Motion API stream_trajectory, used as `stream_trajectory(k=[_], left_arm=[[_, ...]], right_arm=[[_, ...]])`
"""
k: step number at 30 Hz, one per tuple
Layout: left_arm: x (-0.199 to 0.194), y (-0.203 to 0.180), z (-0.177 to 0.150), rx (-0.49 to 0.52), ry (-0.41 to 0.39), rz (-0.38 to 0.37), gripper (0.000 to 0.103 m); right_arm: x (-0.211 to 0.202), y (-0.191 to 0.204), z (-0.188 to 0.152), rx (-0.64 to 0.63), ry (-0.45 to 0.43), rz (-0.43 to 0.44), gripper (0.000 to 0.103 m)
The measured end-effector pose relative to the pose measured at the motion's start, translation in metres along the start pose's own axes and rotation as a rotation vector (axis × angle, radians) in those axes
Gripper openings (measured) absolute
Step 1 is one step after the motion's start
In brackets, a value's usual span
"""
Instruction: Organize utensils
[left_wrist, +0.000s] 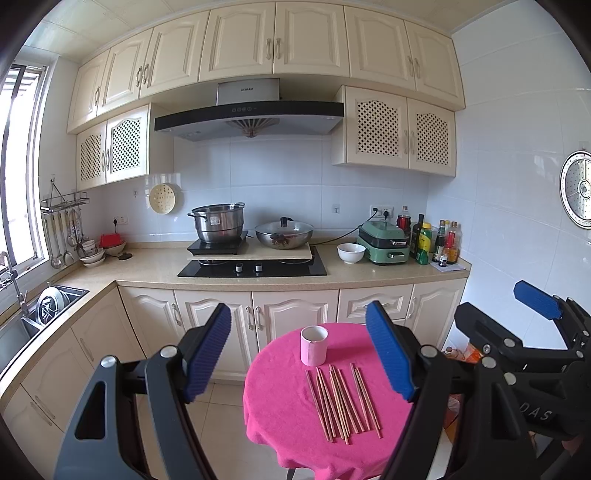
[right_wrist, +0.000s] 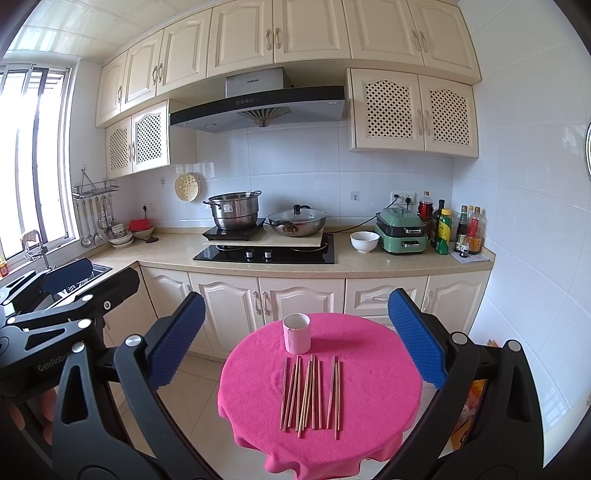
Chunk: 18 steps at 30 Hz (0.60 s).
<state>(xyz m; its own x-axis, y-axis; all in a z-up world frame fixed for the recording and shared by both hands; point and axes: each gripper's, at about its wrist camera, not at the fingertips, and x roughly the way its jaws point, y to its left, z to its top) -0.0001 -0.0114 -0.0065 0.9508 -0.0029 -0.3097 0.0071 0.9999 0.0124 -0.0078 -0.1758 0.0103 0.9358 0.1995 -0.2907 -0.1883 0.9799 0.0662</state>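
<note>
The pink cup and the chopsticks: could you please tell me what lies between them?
Only bare pink tablecloth separates the cup from the chopsticks, clearest in the right wrist view.

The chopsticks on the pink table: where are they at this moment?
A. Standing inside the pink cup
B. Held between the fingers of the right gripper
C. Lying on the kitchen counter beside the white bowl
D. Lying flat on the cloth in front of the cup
D. The chopsticks lie flat on the pink tablecloth, on the near side of the cup, and neither the left gripper nor the right gripper holds anything.
</note>
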Motion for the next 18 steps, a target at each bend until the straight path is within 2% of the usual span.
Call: stream_trajectory(k=[18], left_arm=[[-0.0022, -0.0007, 0.0026, -0.001, -0.001, -0.004, 0.074]], right_arm=[[0.0012, 0.0017, 0.001, 0.0, -0.001, -0.002, 0.097]])
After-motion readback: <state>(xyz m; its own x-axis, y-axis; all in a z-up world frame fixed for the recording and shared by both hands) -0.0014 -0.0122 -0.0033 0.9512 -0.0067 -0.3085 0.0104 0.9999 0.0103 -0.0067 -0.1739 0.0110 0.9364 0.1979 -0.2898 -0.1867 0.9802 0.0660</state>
